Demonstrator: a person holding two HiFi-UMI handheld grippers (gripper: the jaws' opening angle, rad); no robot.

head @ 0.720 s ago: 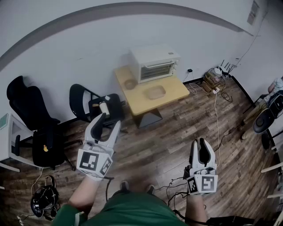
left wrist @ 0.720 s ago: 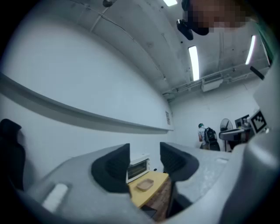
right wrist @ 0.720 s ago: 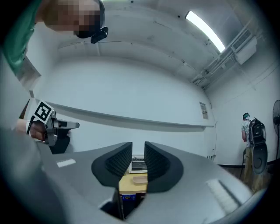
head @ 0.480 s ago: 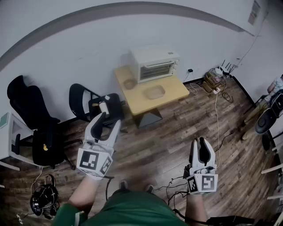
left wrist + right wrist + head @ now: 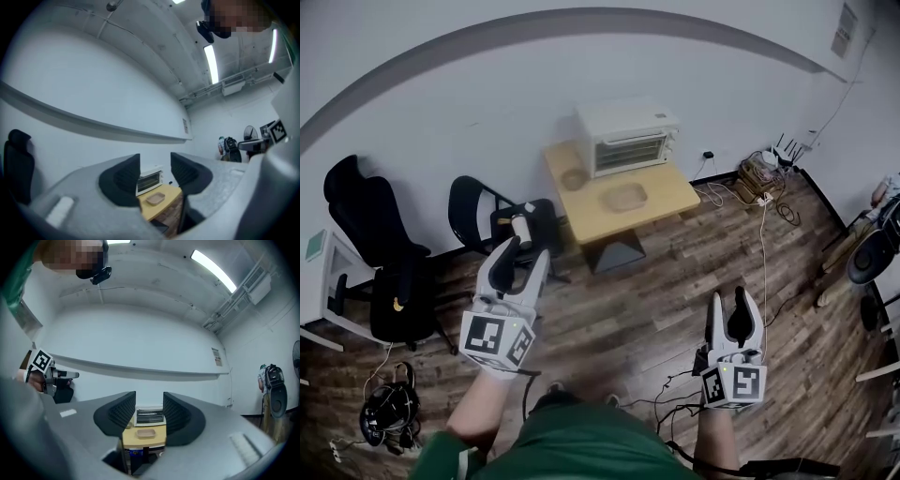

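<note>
In the head view my left gripper (image 5: 519, 255) is held over the wooden floor, jaws apart and empty, pointing toward a small wooden table (image 5: 667, 199). My right gripper (image 5: 734, 303) hangs lower right, also open and empty. On the table stand a white toaster oven (image 5: 625, 138), a shallow tan tray (image 5: 625, 197) and a small bowl (image 5: 574, 178). The left gripper view shows the toaster oven (image 5: 149, 179) and tray (image 5: 155, 198) between my open left gripper (image 5: 155, 171). The right gripper view frames the oven (image 5: 149, 416) and tray (image 5: 145, 432) between my open right gripper (image 5: 149, 410).
Black office chairs (image 5: 370, 234) stand at the left, one (image 5: 514, 223) holding a small bottle. Cables and a power strip (image 5: 758, 184) lie at the right wall. More cables (image 5: 384, 414) lie on the floor lower left. A person with a backpack (image 5: 269, 380) stands far right.
My right gripper's jaws have spread wider apart. Both grippers have shifted slightly; the left one stays open.
</note>
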